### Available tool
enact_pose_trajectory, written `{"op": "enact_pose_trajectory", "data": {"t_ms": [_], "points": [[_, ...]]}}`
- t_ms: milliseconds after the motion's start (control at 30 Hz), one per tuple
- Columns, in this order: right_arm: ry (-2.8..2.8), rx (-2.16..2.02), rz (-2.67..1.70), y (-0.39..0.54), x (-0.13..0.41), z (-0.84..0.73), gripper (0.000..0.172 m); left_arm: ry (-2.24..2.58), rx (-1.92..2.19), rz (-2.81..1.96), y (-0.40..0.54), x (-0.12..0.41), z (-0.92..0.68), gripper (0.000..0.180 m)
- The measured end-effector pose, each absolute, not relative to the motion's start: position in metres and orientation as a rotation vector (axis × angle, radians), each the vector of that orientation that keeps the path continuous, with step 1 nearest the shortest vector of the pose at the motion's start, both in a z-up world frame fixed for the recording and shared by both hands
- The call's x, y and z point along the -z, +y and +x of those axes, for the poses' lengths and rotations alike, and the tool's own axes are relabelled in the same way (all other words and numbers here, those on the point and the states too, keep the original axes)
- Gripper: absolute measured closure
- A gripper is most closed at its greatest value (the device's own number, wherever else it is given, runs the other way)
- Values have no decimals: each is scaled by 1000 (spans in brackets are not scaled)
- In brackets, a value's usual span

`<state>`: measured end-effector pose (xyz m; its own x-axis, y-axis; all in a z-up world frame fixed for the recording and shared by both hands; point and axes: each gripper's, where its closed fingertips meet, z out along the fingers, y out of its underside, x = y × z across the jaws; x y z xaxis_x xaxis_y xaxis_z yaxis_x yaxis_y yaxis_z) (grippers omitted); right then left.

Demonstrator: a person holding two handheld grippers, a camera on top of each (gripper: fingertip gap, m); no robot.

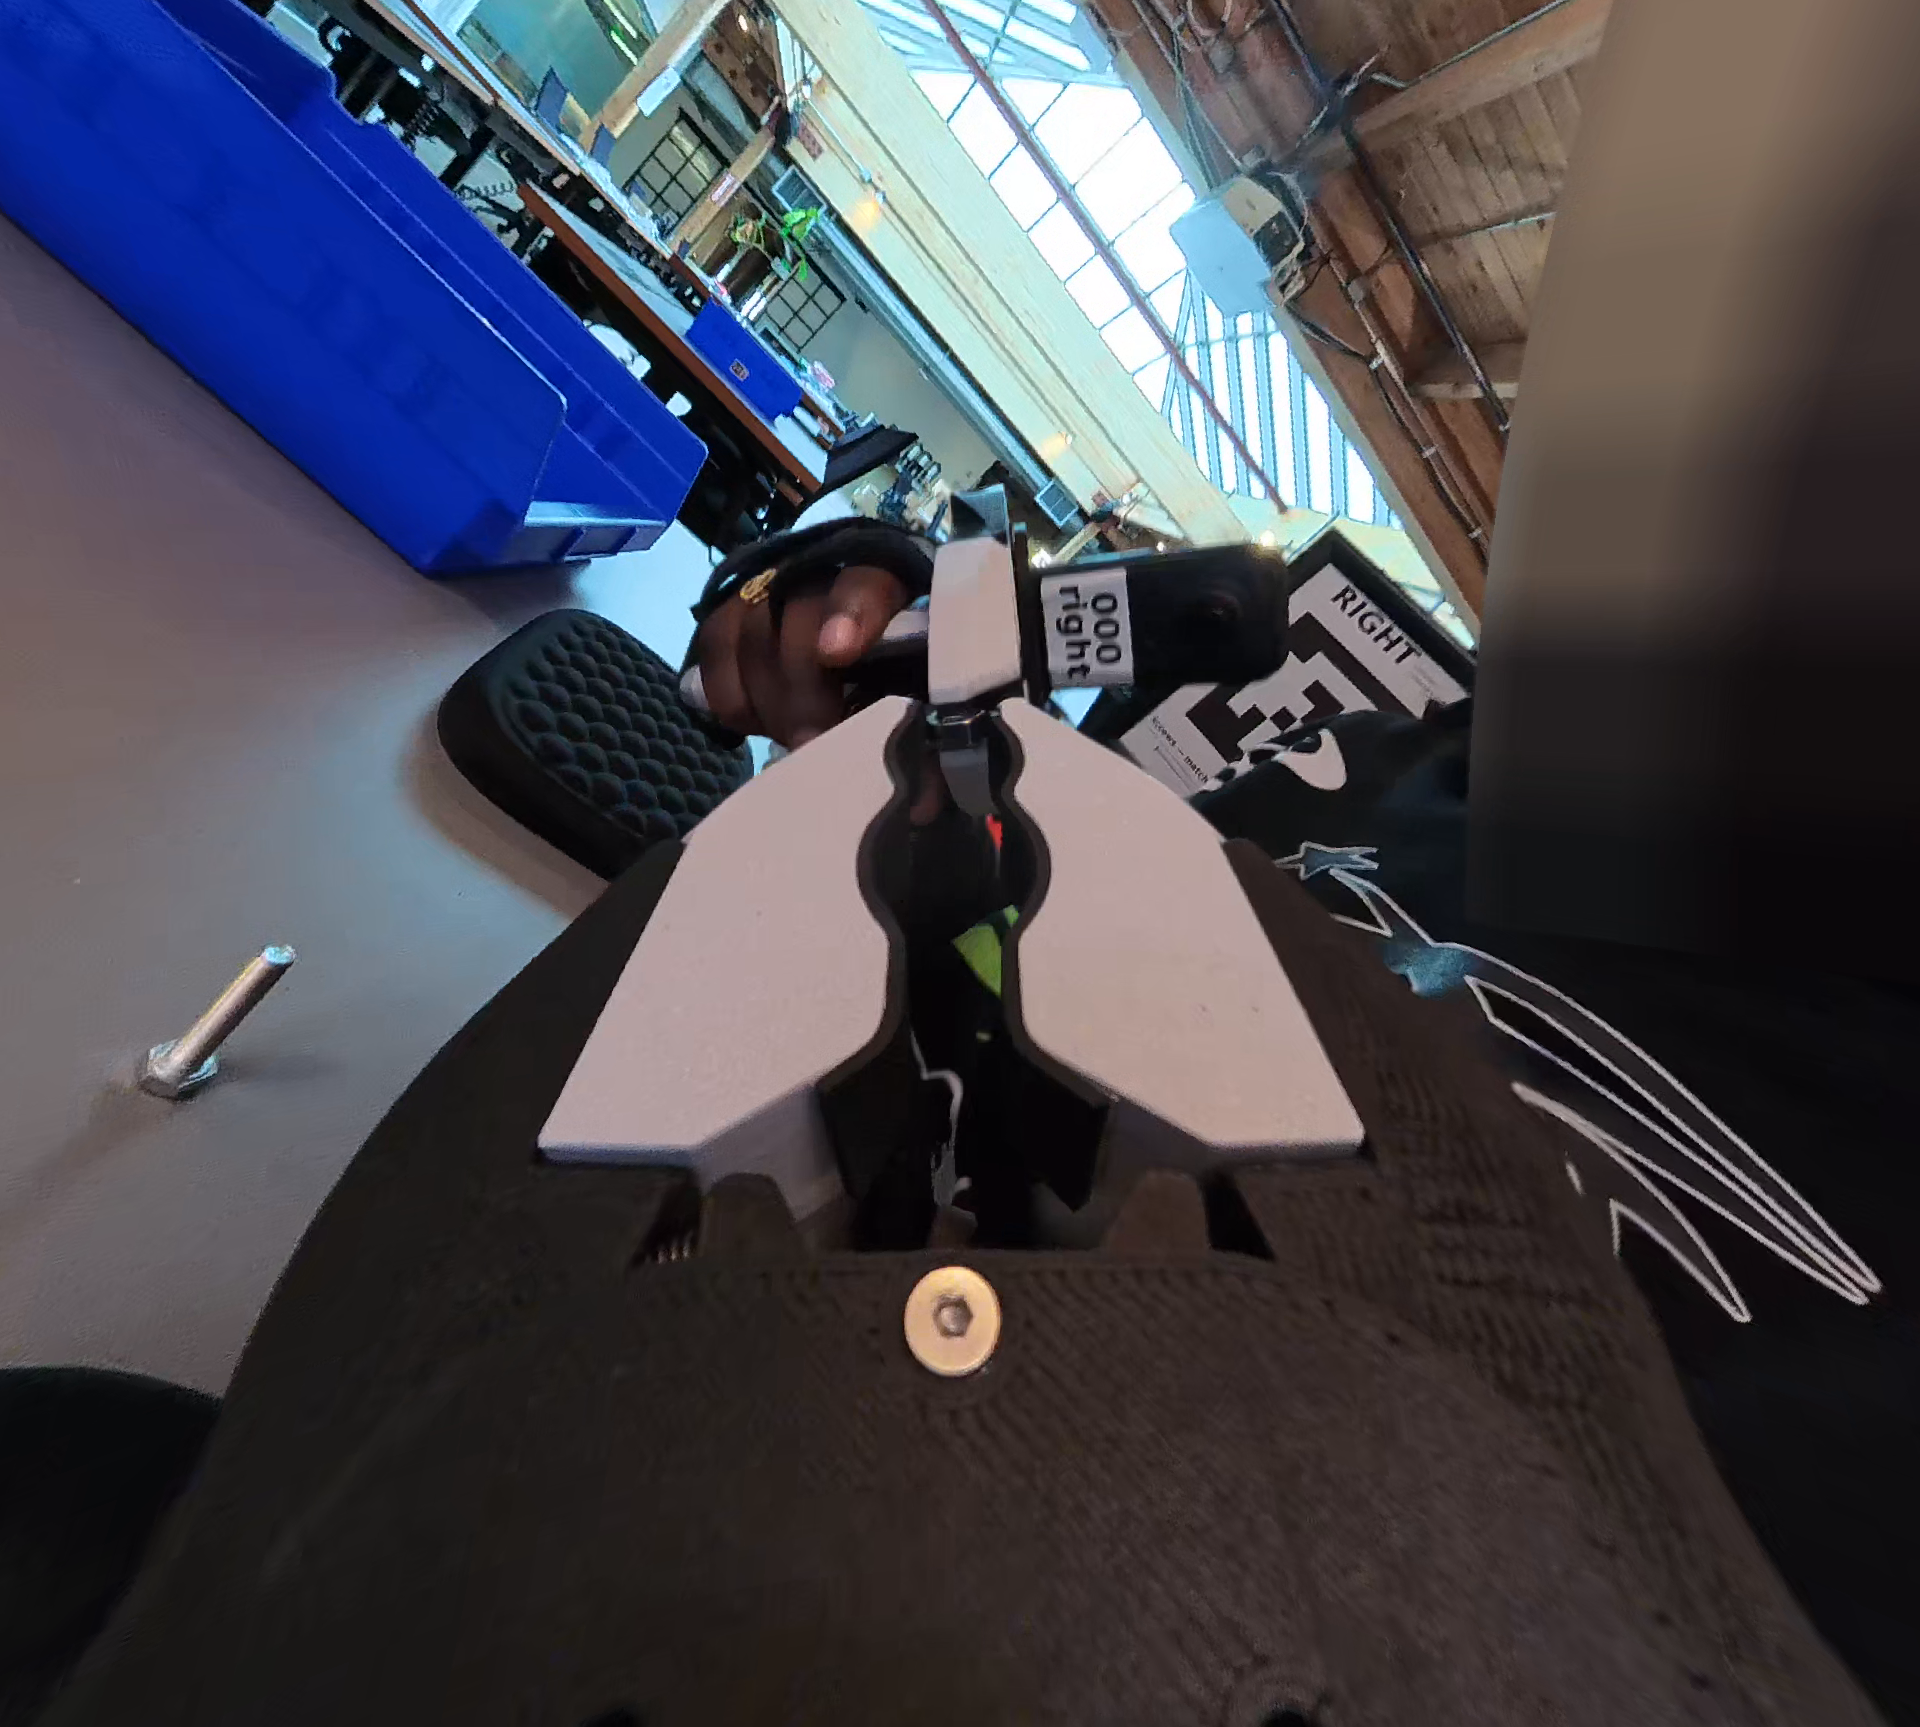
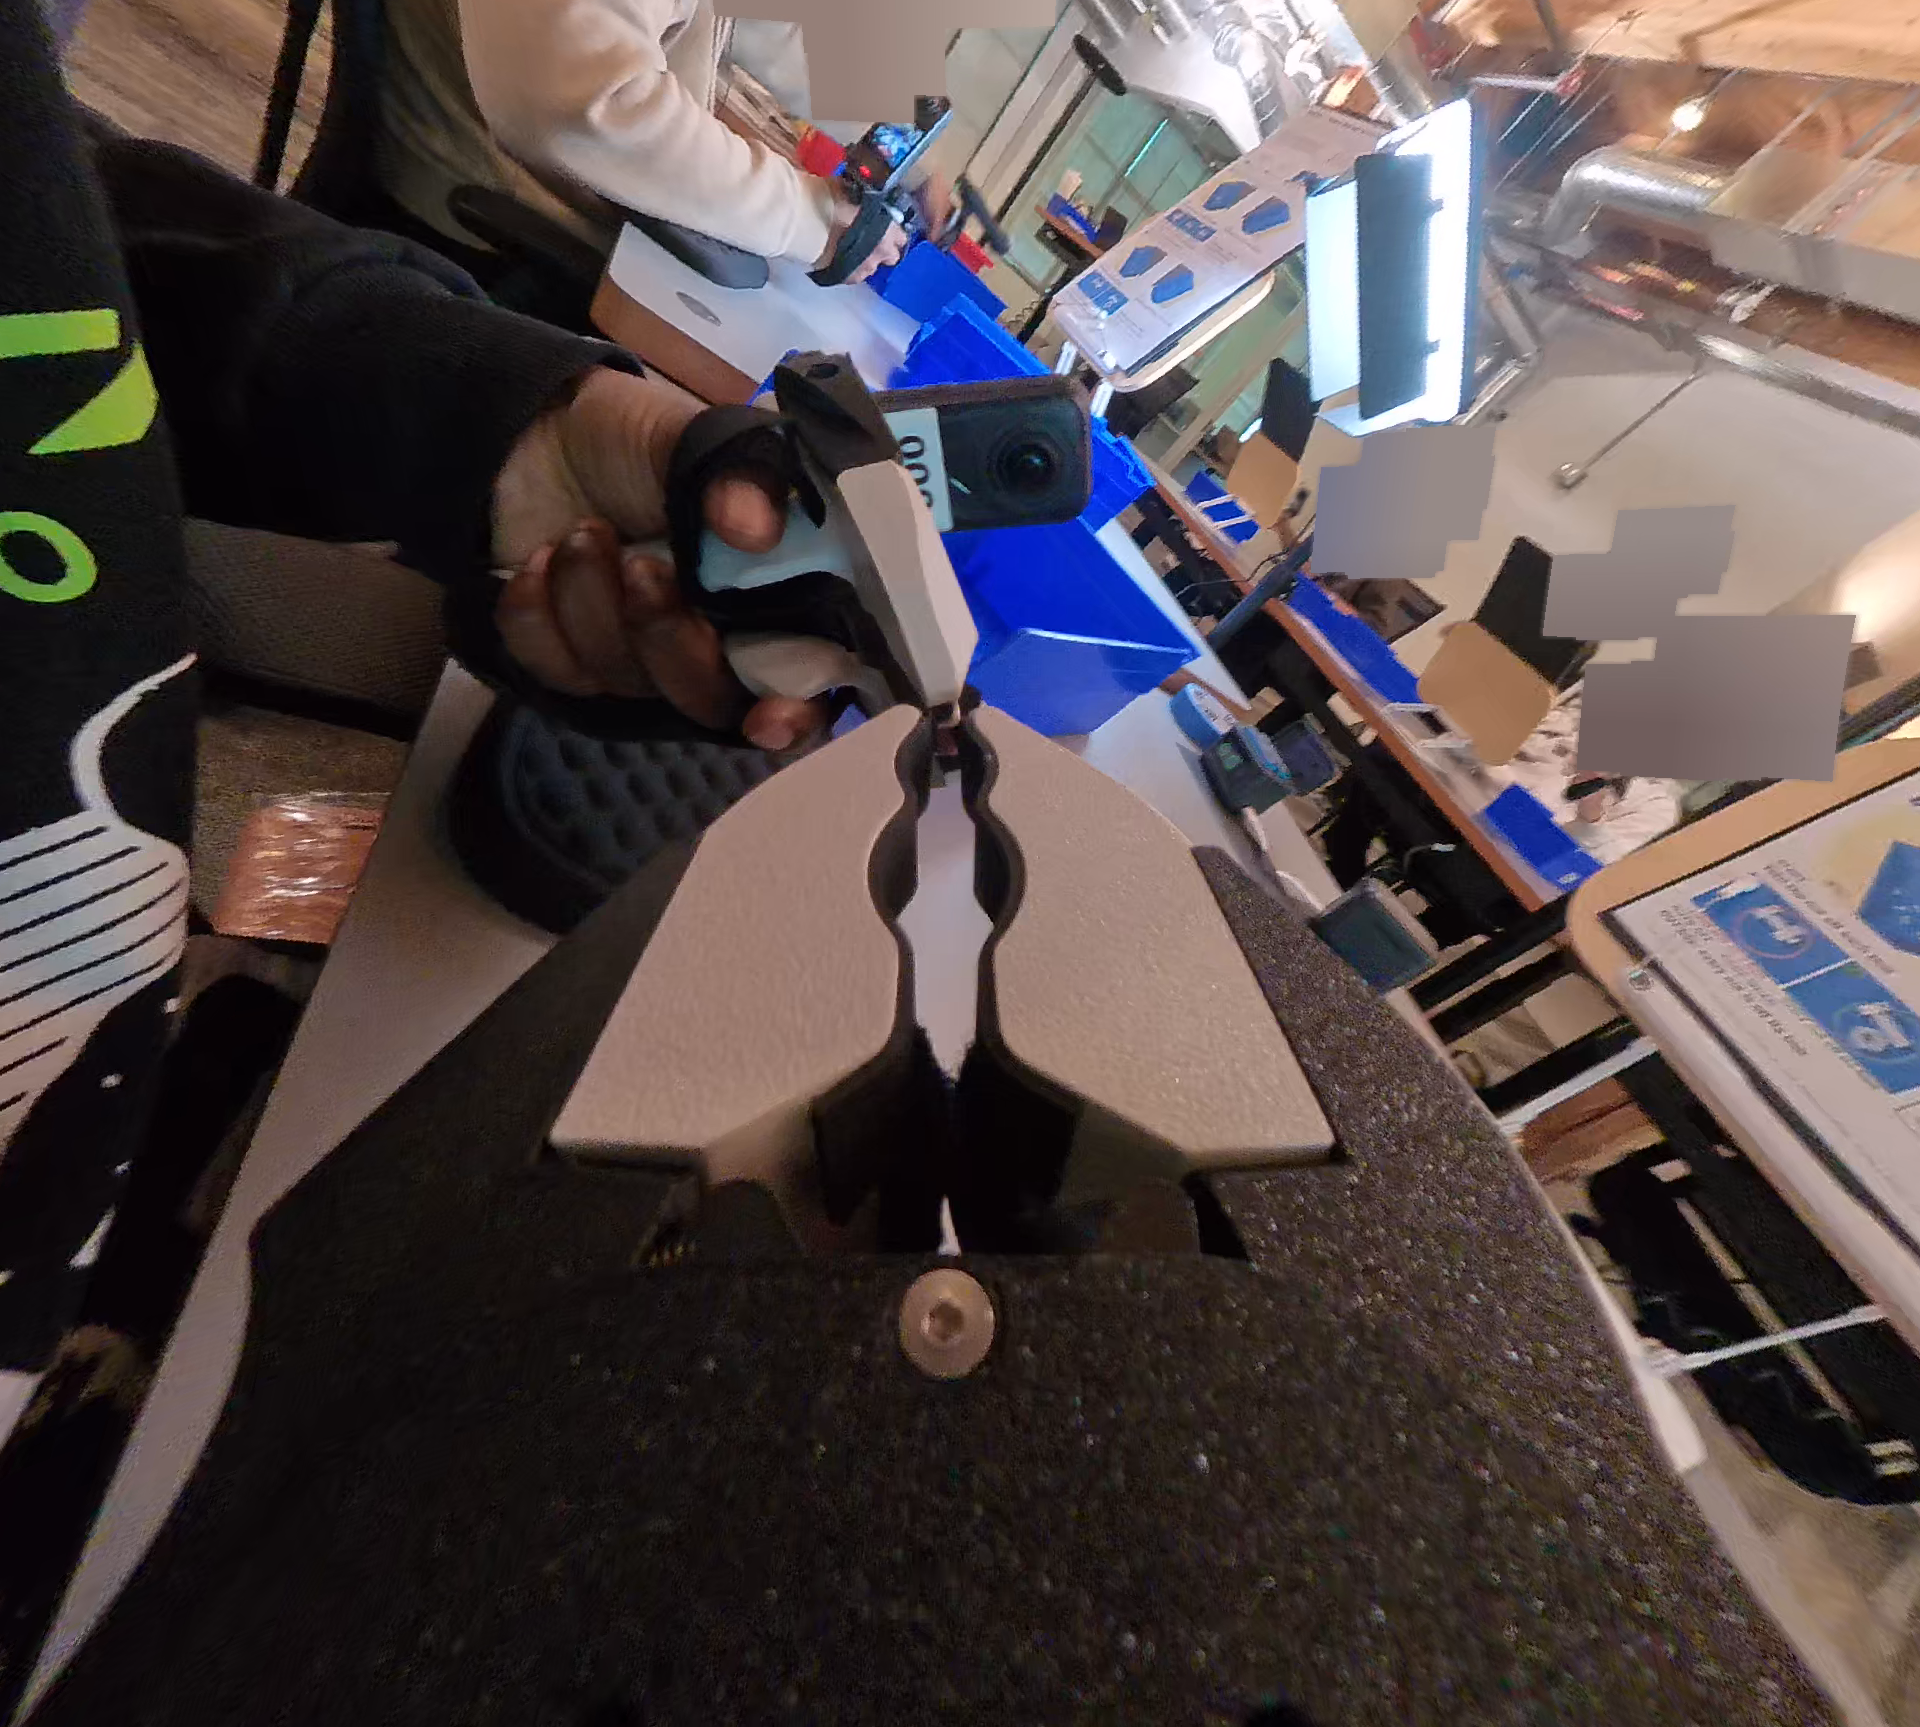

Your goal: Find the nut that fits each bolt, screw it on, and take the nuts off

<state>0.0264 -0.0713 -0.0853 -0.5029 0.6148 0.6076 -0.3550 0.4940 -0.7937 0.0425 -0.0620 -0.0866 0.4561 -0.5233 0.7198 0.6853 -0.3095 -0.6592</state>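
Observation:
Both grippers meet tip to tip above the grey table [image 1: 208, 742]. In the left wrist view my left gripper [image 1: 954, 721] is shut on a small dark hex nut [image 1: 952, 719] at its very tips. The right gripper's grey fingers [image 1: 971, 628] come down onto the same spot, held by a gloved hand. In the right wrist view my right gripper [image 2: 945, 727] is nearly closed on a small metal piece [image 2: 941, 735], which appears to be the bolt. The left gripper's finger [image 2: 904, 576] reaches it from above. A loose silver bolt [image 1: 213, 1023] lies on the table at the left.
A black dimpled wrist pad [image 1: 592, 732] lies just behind the grippers and also shows in the right wrist view [image 2: 582, 804]. Blue bins [image 1: 312, 275] stand at the back left. A black-and-white marker board [image 1: 1320, 701] is at the right. Another person works at a far table [image 2: 623, 67]. Left and right tips are no more than a few centimetres apart.

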Motion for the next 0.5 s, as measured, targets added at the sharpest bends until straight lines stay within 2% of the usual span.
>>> {"op": "enact_pose_trajectory", "data": {"t_ms": [33,133,333,500], "points": [[-1761,-1225,-247,-71,88,27,167,-137,1191,-1476,-62,89,43,169],[-1939,-1363,-476,-59,107,29,167,-119,1001,-1547,-60,100,29,157],[-2457,-1291,-1285,-13,197,41,167,-99,527,-1701,-64,126,-4,151],[-2649,-1104,-1382,-6,229,45,167,-56,440,-1750,-65,136,-2,151]]}}
